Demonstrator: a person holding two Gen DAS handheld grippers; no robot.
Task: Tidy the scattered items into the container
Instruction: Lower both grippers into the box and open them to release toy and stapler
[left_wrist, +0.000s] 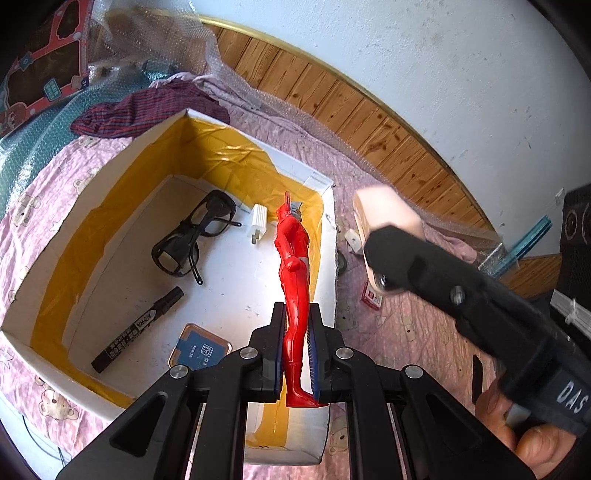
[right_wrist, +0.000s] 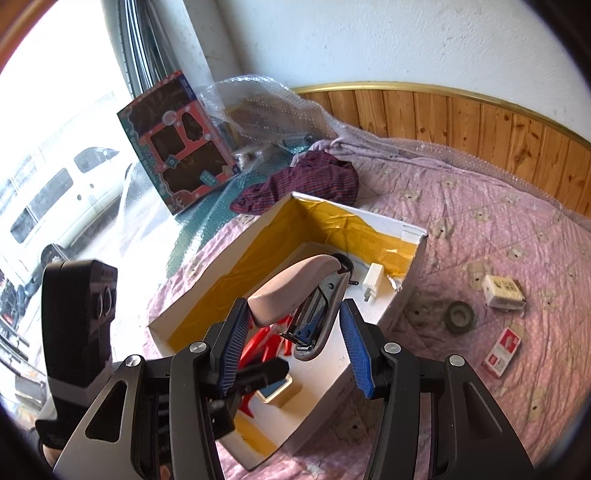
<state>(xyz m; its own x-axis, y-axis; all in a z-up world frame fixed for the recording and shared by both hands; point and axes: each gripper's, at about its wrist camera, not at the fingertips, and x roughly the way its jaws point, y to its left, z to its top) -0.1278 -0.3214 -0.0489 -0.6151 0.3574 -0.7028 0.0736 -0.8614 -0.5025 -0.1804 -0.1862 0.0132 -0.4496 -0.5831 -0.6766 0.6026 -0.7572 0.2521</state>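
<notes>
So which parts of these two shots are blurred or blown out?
Left wrist view: the right gripper and its pink stapler are smeared by motion blur; the red figure and box stay sharp. Right wrist view: the window at left is overexposed to near white; the stapler is crisp.

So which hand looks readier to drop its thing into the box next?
Probably the left: its tool grips the red figure directly over the open box. The right tool with the stapler looks blurred beside the box wall.
</notes>
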